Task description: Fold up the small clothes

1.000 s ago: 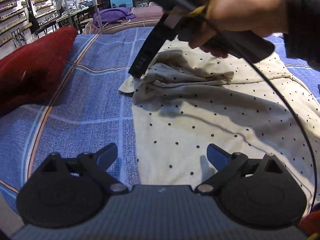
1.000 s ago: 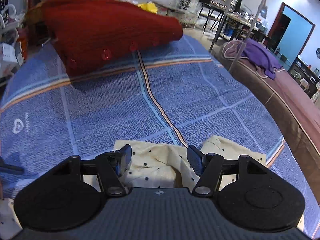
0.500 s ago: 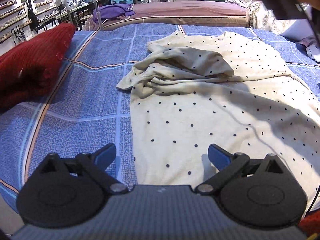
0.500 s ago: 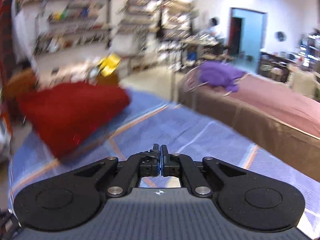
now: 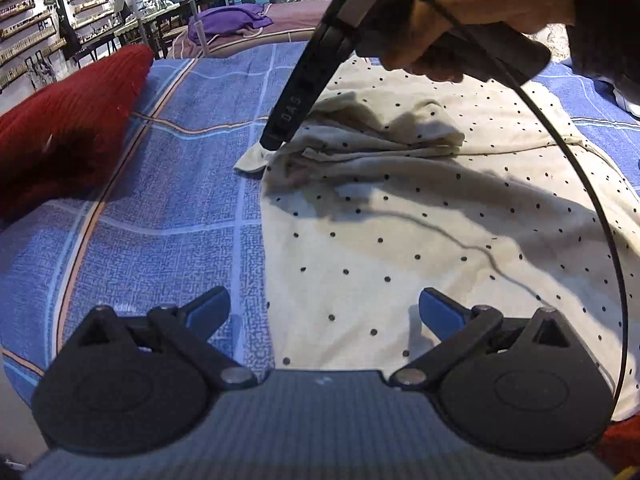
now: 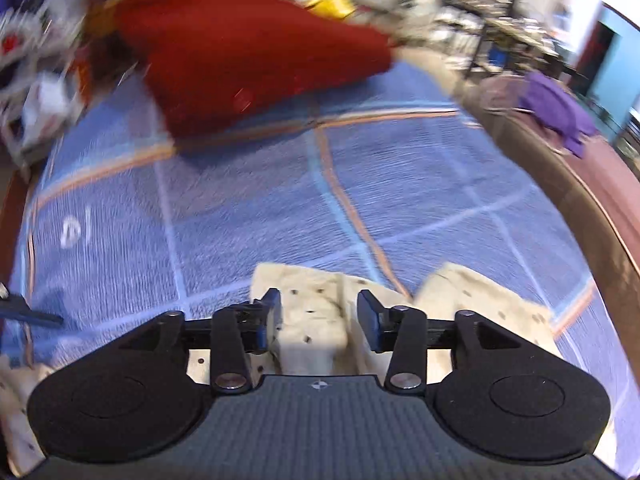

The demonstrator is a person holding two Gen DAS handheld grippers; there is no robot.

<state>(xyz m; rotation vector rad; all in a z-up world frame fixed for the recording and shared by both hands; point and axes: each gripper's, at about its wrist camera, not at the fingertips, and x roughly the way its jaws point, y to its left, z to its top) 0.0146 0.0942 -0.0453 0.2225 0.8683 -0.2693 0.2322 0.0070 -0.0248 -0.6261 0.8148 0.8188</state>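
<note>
Bedspread (image 5: 168, 216) in blue check is seen from the left wrist, with a red cushion (image 5: 68, 132) at far left. The left gripper (image 5: 324, 312) is held with jaws wide and empty over the edge of the cream dotted garment (image 5: 420, 232). Further right, the right gripper (image 6: 319, 316), its jaws just reopened and apart, straddles the bunched sleeve (image 5: 360, 144). The cuff should probably be pinched squarely before being drawn flat.

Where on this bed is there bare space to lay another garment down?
The blue checked bedspread lies bare between the red cushion and the polka-dot garment. The garment's side is crowded: its bunched folds, the right gripper and a trailing cable.
</note>
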